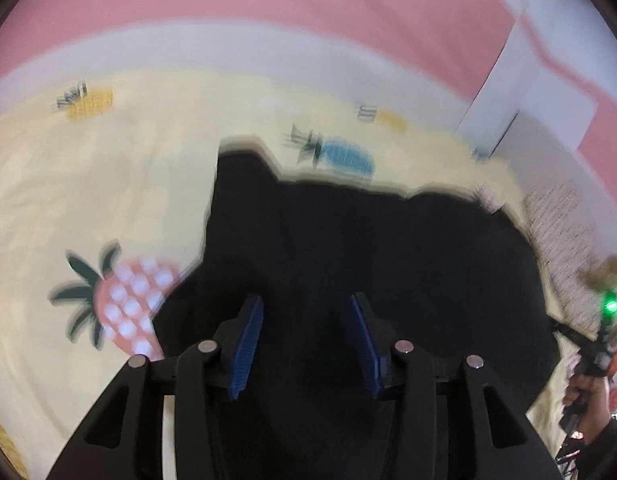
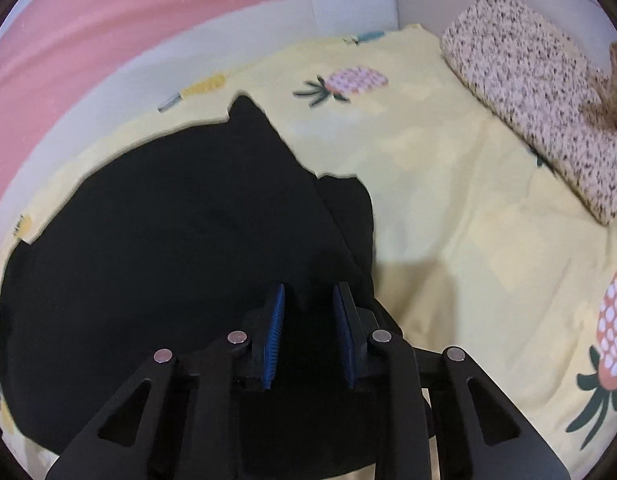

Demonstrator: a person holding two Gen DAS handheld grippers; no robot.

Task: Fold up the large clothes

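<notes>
There are no words, numbers, labels or signs to read in either picture. The pale yellow cotton bedsheet has only pineapple drawings on it, no letters.

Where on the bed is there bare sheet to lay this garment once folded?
Bare sheet lies between the black garment and the speckled pillow. In the left view, more lies left of the garment, around the pink pineapple. The pillow's side is crowded.

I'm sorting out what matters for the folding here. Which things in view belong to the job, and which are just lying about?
Job: black garment; left gripper; right gripper.

Lying about: pineapple-print sheet; speckled pillow.
</notes>
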